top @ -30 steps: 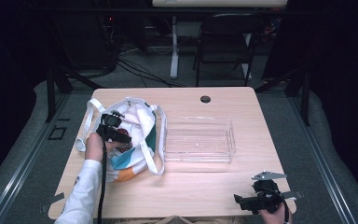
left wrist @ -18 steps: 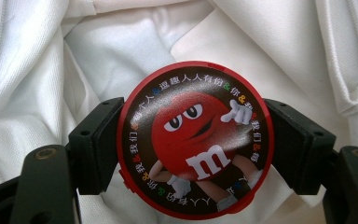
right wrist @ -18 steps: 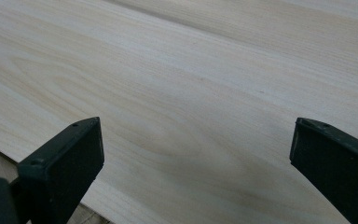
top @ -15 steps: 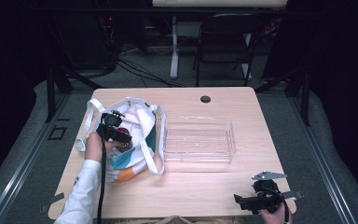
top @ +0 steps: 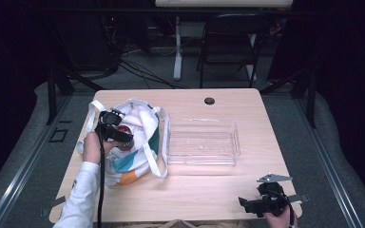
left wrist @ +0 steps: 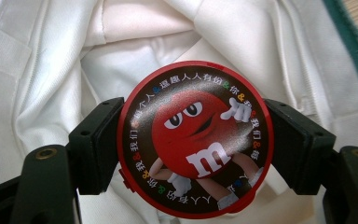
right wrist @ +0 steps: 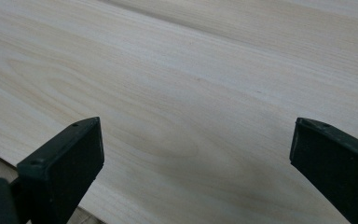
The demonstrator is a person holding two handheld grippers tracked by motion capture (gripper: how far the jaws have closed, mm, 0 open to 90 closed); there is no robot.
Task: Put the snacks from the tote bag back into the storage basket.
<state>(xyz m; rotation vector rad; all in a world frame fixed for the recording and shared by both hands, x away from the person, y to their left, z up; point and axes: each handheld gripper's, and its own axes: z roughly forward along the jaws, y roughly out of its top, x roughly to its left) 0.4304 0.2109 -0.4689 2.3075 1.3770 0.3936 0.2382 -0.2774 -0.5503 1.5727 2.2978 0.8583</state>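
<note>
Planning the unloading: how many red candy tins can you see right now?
1: the red candy tin is clamped in the left gripper over the open tote bag. More may be hidden inside.

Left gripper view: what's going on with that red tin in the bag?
The left gripper is shut on a round red candy tin, its fingers pressing on both sides, just above the open white tote bag. An empty clear plastic tray sits beside the bag. The right gripper waits open over bare table near the front edge.
</note>
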